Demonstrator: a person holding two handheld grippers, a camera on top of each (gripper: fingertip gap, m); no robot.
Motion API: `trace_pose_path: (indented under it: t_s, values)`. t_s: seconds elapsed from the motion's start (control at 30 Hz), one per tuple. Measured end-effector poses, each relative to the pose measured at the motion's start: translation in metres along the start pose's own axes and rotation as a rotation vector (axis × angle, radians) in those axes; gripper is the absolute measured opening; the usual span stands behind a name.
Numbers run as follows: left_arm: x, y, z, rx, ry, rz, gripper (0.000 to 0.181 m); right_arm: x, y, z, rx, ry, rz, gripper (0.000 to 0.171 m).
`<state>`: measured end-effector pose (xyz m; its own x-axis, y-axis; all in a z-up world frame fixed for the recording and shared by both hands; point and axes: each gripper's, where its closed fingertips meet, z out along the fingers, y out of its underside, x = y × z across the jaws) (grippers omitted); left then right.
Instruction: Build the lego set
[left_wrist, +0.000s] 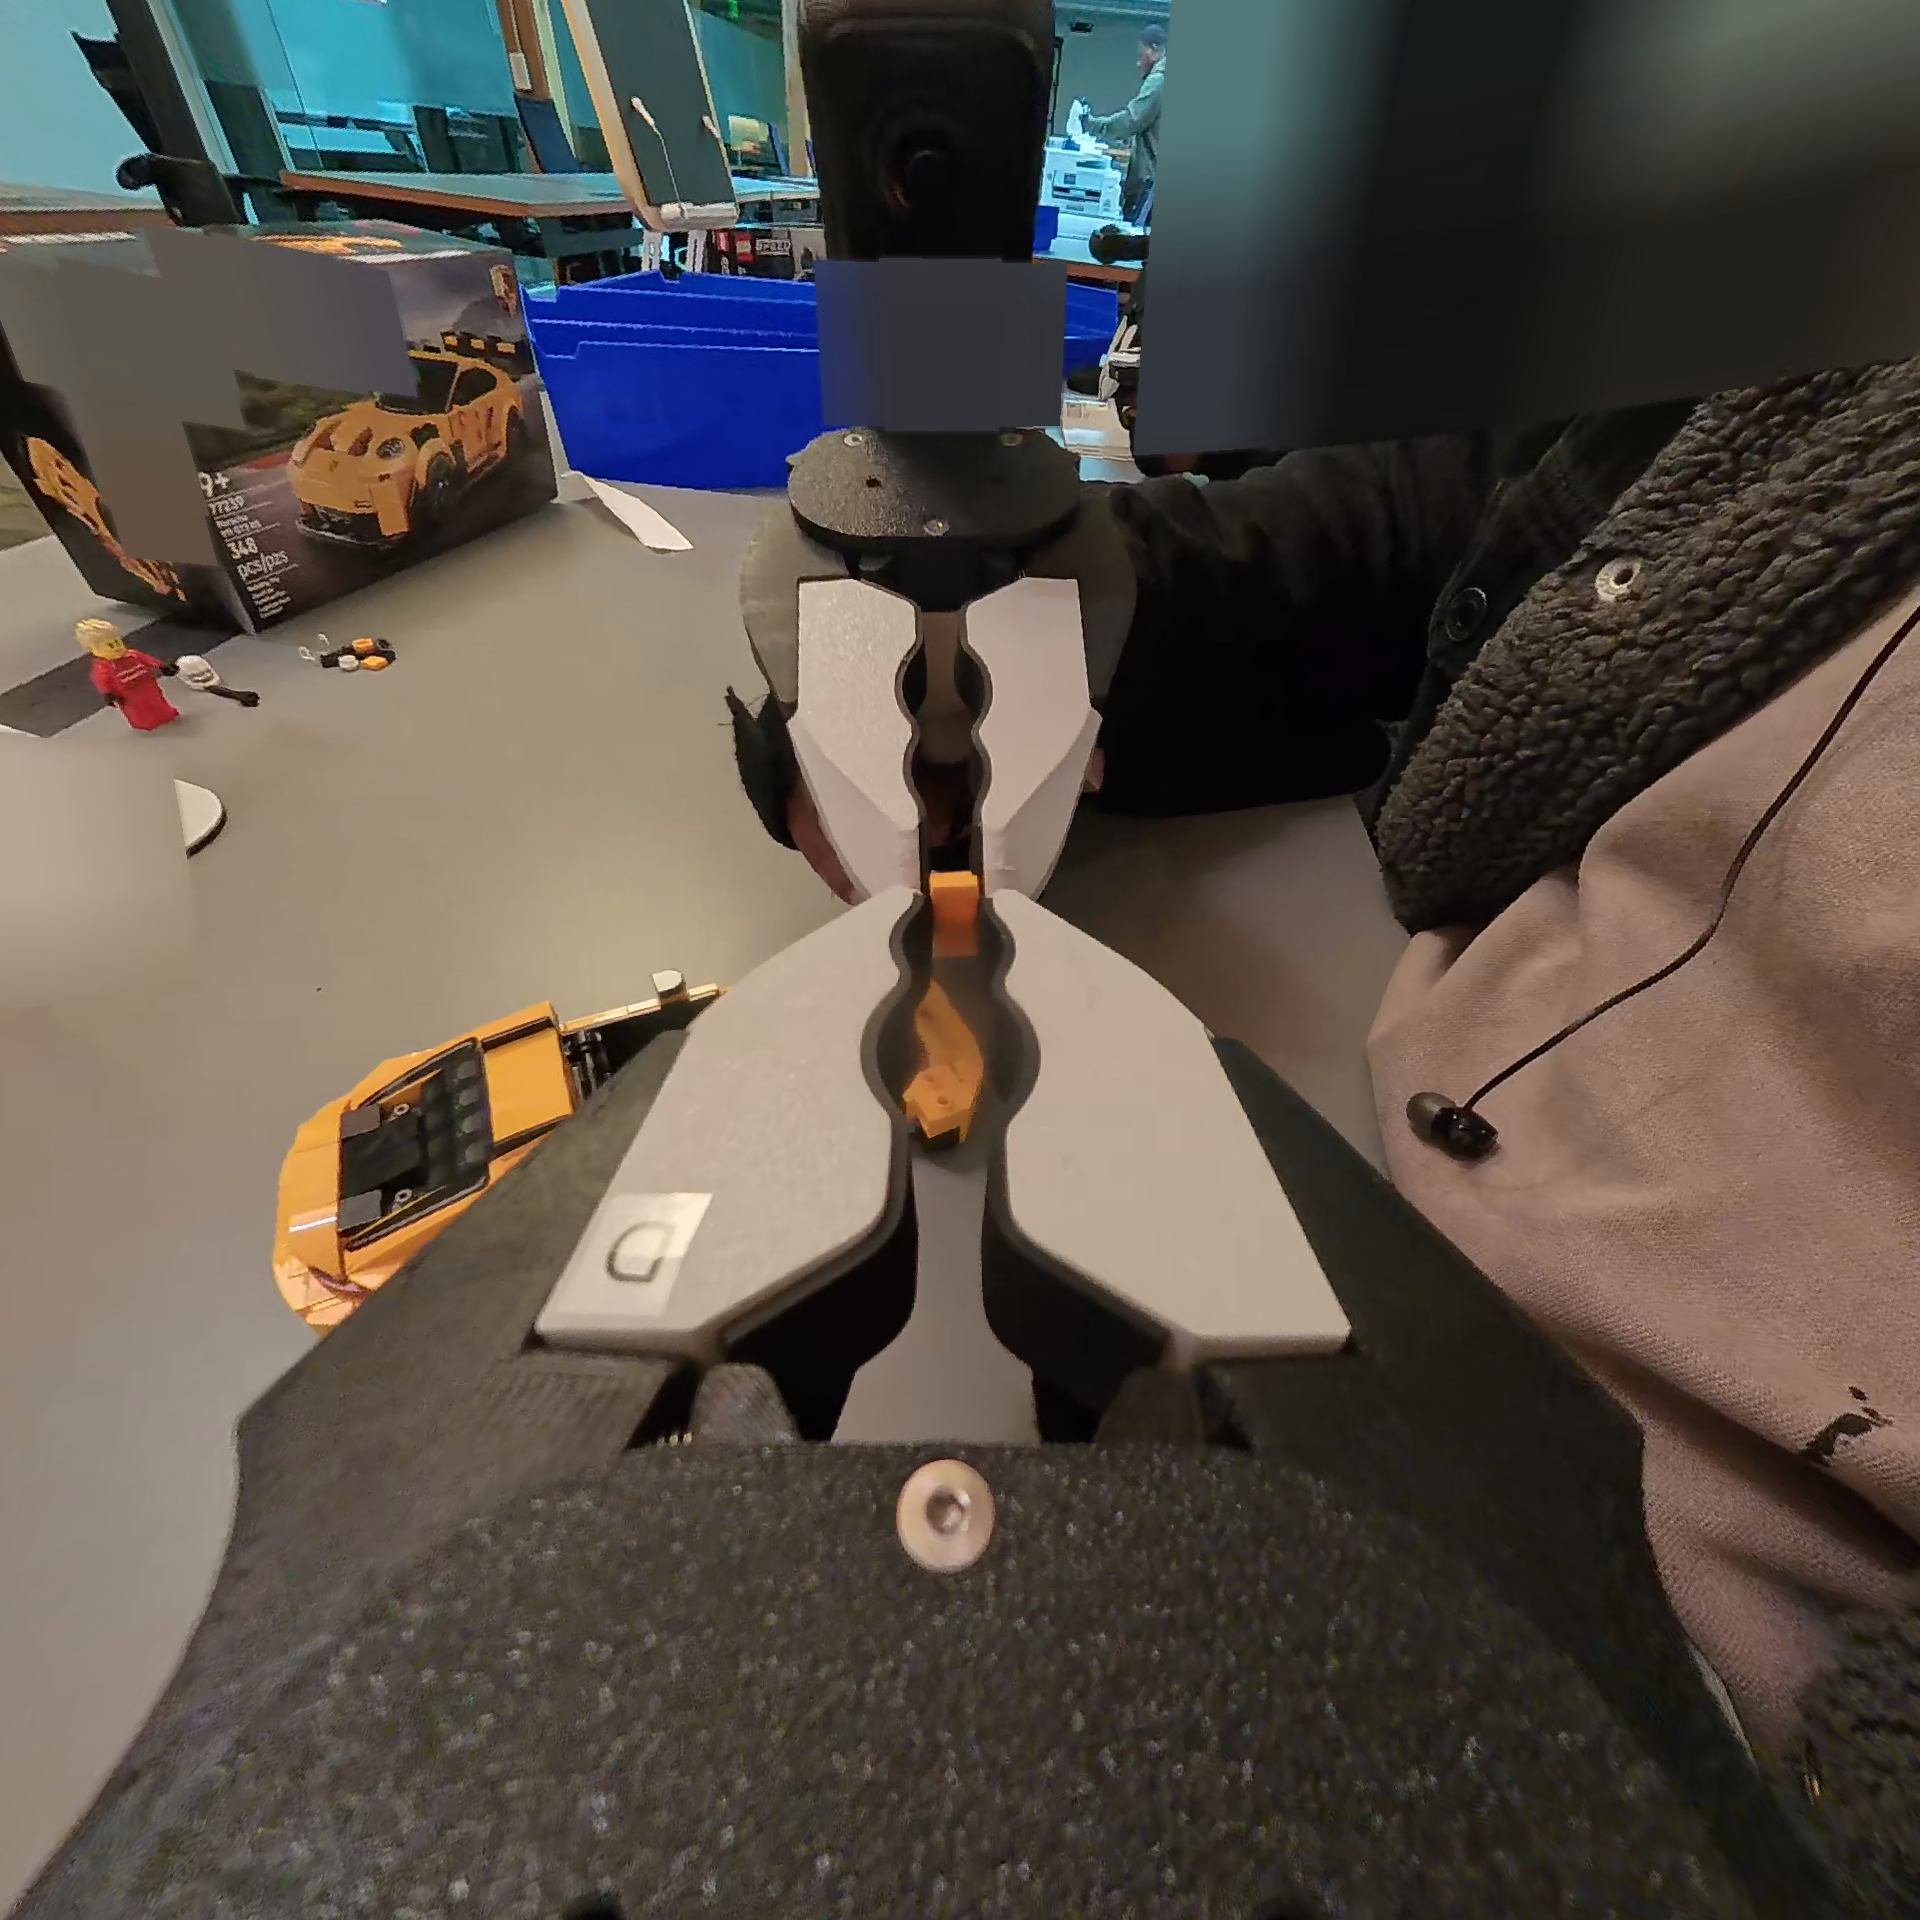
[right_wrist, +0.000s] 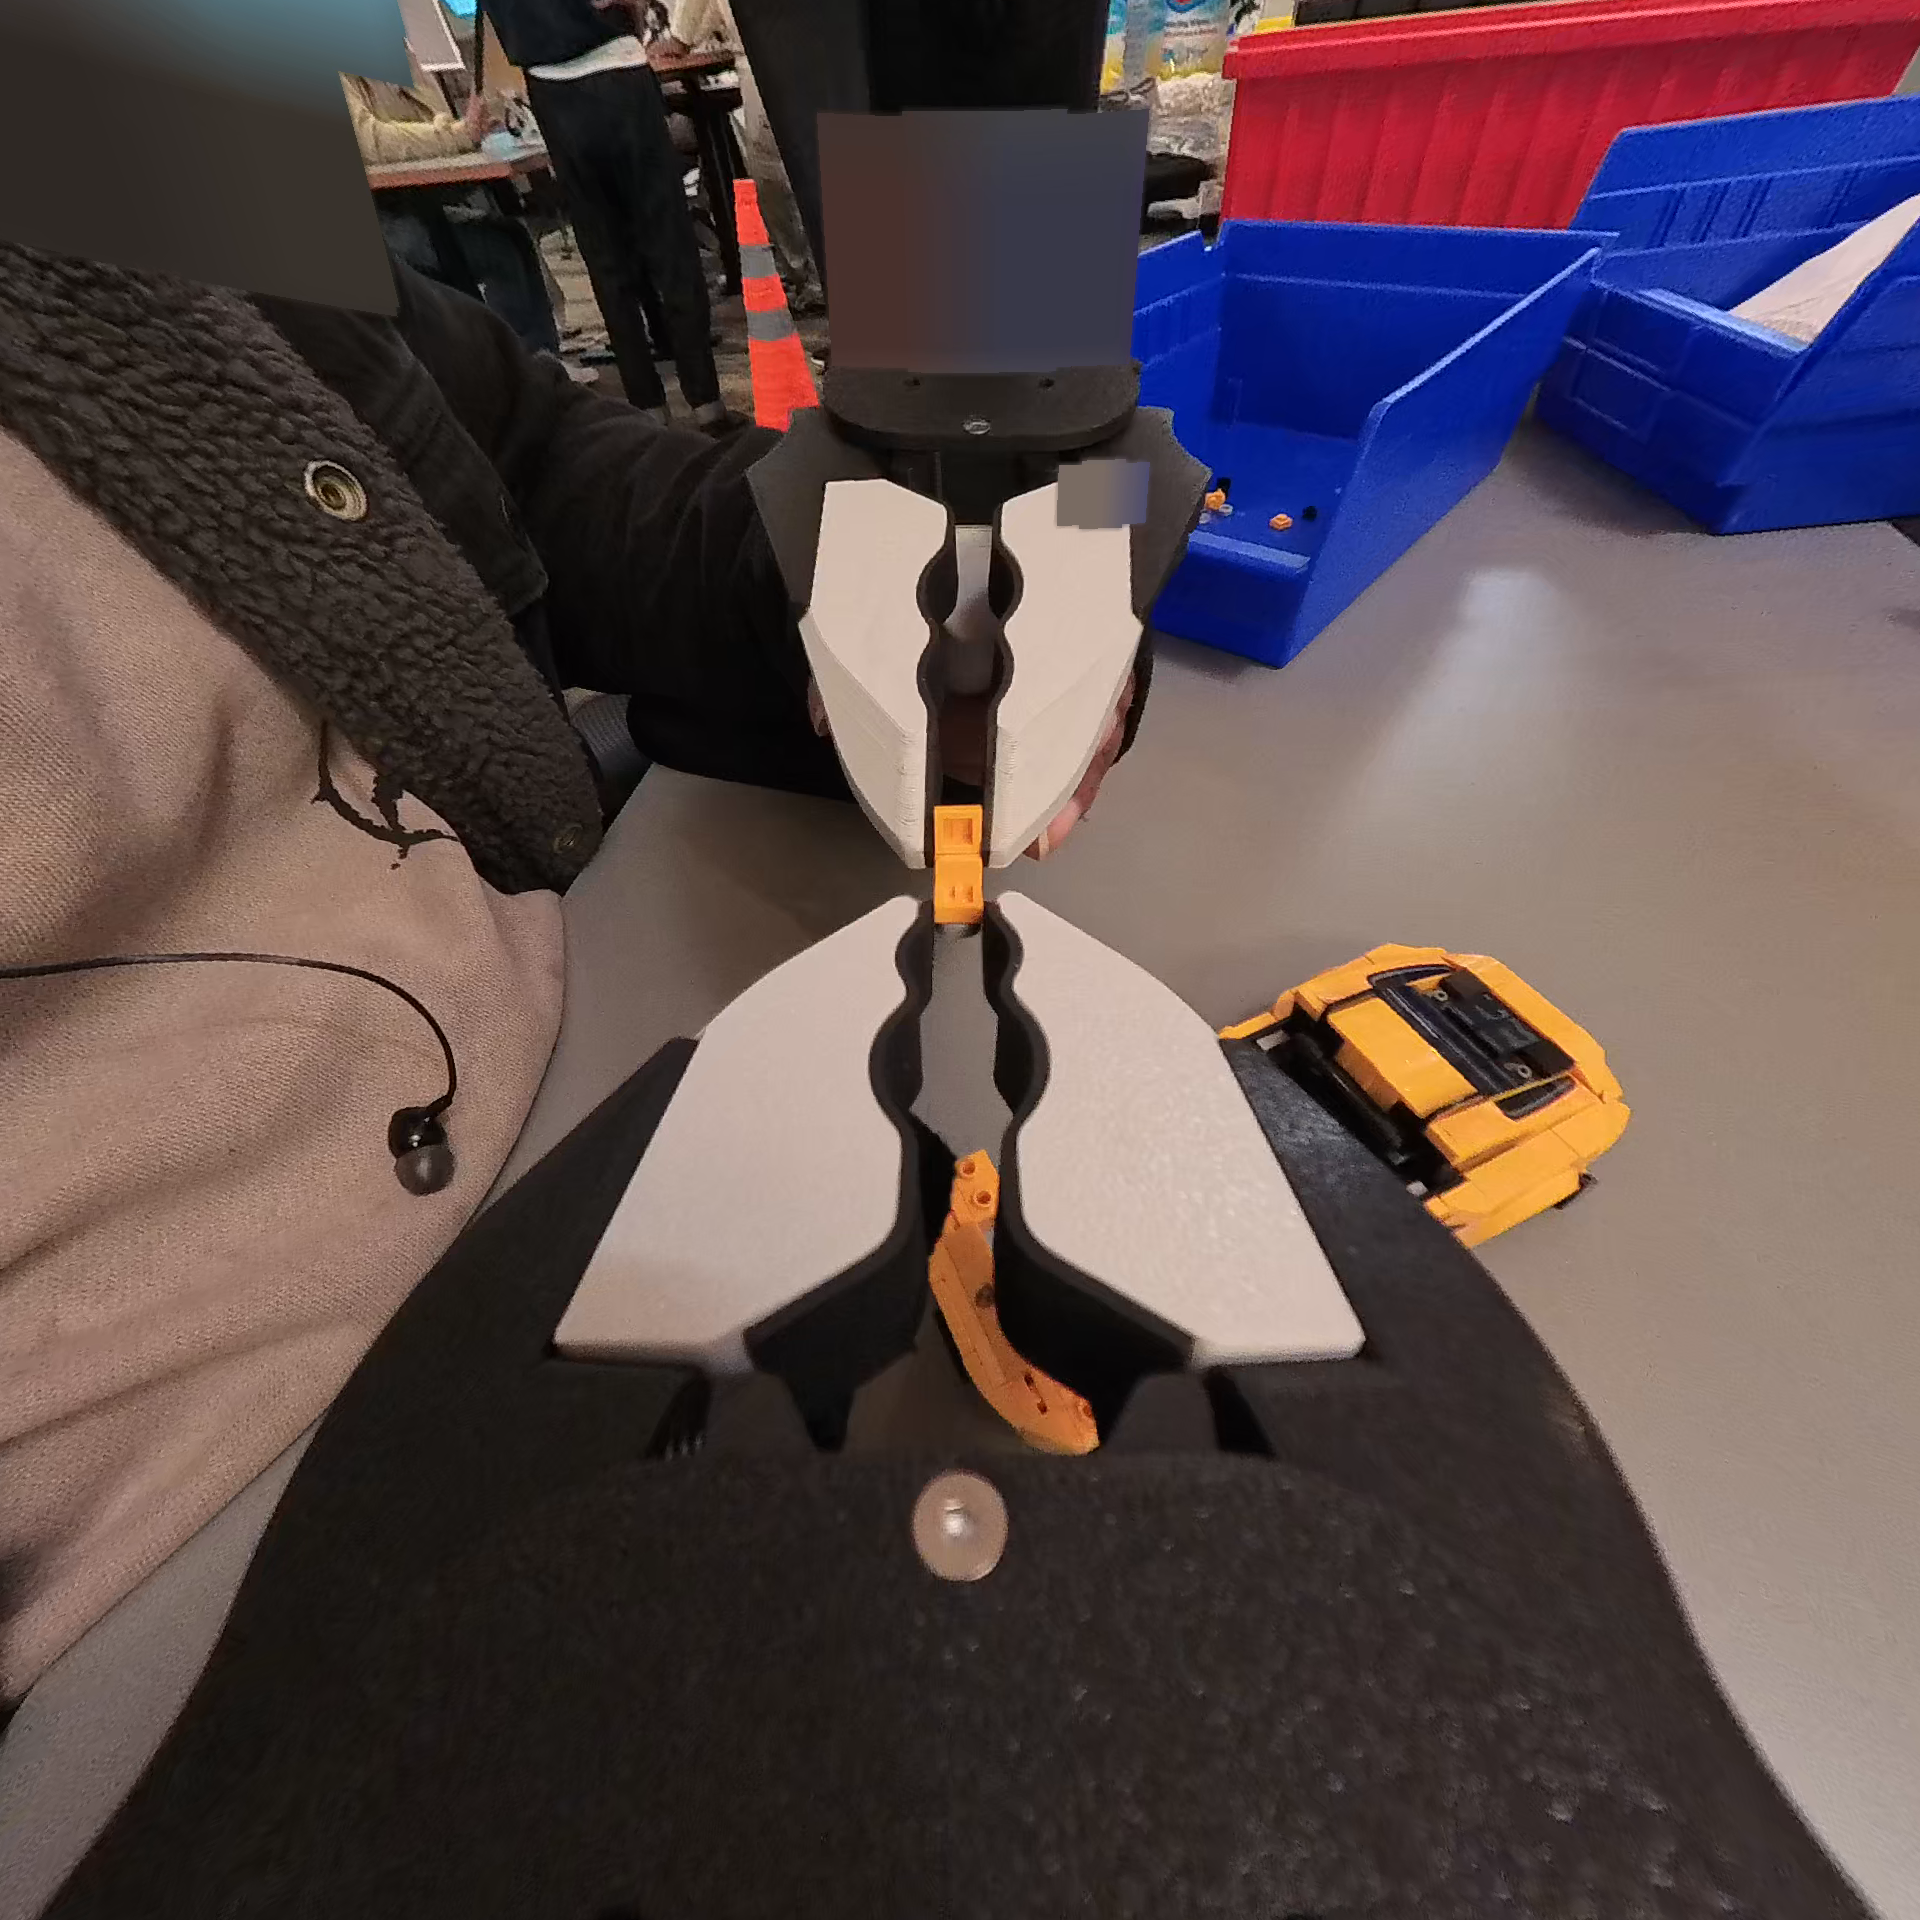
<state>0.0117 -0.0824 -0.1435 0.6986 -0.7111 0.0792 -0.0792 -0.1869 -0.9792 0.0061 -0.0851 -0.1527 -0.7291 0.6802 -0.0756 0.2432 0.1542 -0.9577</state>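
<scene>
Frame centre: we hold left tongs (left_wrist: 951, 914) and right tongs (right_wrist: 958, 914) tip to tip, each narrowed onto orange brick (right_wrist: 957, 868), aligning halves for pressing. Yellow car (right_wrist: 1455, 1081) waits on surface (right_wrist: 1558, 779), right.

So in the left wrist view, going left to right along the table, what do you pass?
Minifigure → set box → orange car → orange piece between the two grippers' tips → person's jacket.
</scene>
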Motion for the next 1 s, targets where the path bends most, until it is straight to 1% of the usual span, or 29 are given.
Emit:
trace_pose_path:
  t_s: [0.33, 0.5, 0.9, 0.93, 1.0]
  values:
    - [0.002, -0.002, 0.0, 0.006, 0.011, -0.01, 0.008, -0.001, -0.006, 0.004, 0.041, -0.015, 0.011, 0.008]
    - [0.001, -0.006, -0.001, 0.001, -0.01, 0.016, 0.007, -0.002, -0.009, 0.001, 0.099, -0.046, 0.047, 0.008]
    - [0.001, -0.011, -0.004, 0.004, 0.005, -0.008, 0.008, -0.008, -0.011, -0.007, 0.158, -0.098, 0.094, 0.008]
    - [0.0, -0.011, -0.005, 0.001, 0.007, -0.012, 0.008, -0.007, -0.013, -0.008, 0.167, -0.102, 0.1, 0.008]
    - [-0.008, -0.012, -0.015, 0.021, -0.016, -0.032, 0.008, 0.004, -0.02, -0.022, 0.229, -0.082, 0.14, 0.008]
